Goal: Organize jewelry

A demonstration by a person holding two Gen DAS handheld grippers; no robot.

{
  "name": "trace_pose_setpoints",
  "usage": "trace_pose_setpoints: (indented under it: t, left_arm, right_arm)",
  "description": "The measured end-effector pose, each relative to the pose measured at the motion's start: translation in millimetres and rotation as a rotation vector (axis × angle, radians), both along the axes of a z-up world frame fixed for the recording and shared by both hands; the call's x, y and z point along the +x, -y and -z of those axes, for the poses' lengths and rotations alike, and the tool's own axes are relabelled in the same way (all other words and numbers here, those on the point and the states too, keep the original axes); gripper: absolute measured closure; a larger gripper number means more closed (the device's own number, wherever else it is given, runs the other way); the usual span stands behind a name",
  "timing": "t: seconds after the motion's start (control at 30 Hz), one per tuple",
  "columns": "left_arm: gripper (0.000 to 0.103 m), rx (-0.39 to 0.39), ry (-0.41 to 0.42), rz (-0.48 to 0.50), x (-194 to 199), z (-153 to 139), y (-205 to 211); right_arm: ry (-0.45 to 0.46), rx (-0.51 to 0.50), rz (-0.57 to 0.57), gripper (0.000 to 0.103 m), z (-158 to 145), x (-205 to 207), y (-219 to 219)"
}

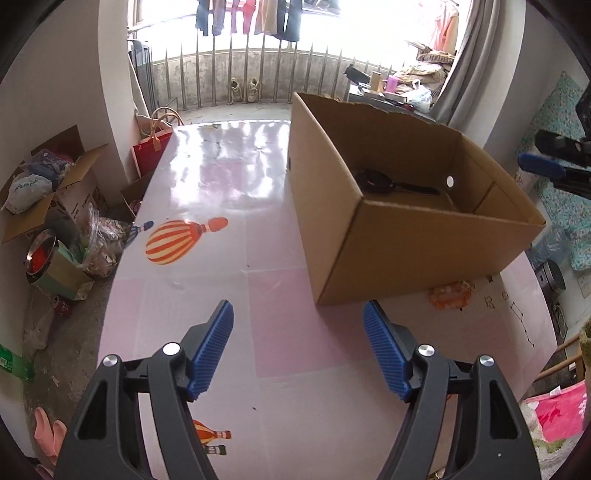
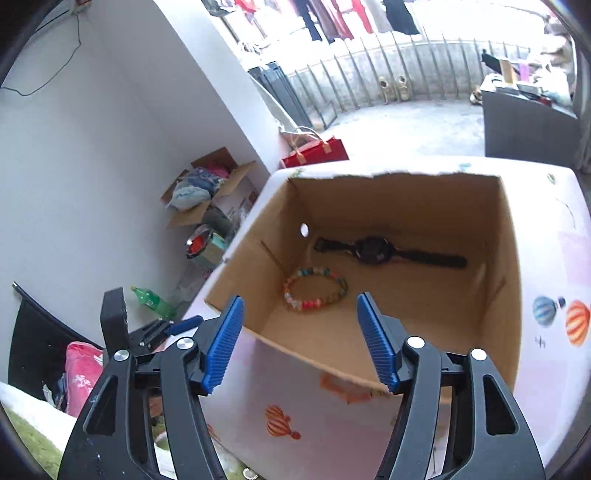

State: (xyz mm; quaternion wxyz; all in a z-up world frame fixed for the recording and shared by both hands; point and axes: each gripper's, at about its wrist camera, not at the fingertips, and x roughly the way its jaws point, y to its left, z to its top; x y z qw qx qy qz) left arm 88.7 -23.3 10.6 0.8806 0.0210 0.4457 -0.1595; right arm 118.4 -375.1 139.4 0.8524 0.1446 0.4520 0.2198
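Inside the open cardboard box [image 2: 388, 236] on the pink worktop [image 1: 221, 295], a black watch [image 2: 373, 251] lies flat along the box's far wall, strap stretched side to side. A beaded bracelet [image 2: 316, 290] rests in front of it, near the box's left wall. The right tongs [image 2: 300, 341] tilt down over the box's near rim, spread wide and empty. The left tongs [image 1: 297, 354] angle down at bare worktop beside the box, also wide and empty.

Blown-out window [image 1: 295, 33] backlight, tabletop [image 1: 229, 177] glare, fisheye warping.
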Motion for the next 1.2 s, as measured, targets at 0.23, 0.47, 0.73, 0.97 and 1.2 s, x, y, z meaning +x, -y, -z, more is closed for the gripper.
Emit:
trace_pose_setpoints:
  t: [0.23, 0.47, 0.73, 0.97, 1.2]
  left_arm:
    - [0.029, 0.061, -0.075, 0.110, -18, 30, 44]
    - [0.029, 0.105, -0.015, 0.134, -27, 32, 69]
    - [0.029, 0.072, 0.114, 0.076, -11, -1, 71]
    - [0.029, 0.063, 0.139, 0.037, 10, -5, 75]
    - [0.026, 0.078, 0.080, 0.045, -3, 9, 72]
  right_arm:
    - [-0.048, -0.242, 0.152, 0.023, 54, -78, -4]
    - [-0.103, -0.292, 0.225, 0.025, 95, -88, -3]
    - [-0.085, -0.092, 0.306, 0.062, 104, -26, 14]
    - [-0.063, -0.047, 0.326, 0.062, 99, 8, 29]
    - [0.002, -0.255, 0.390, 0.034, 91, -35, 32]
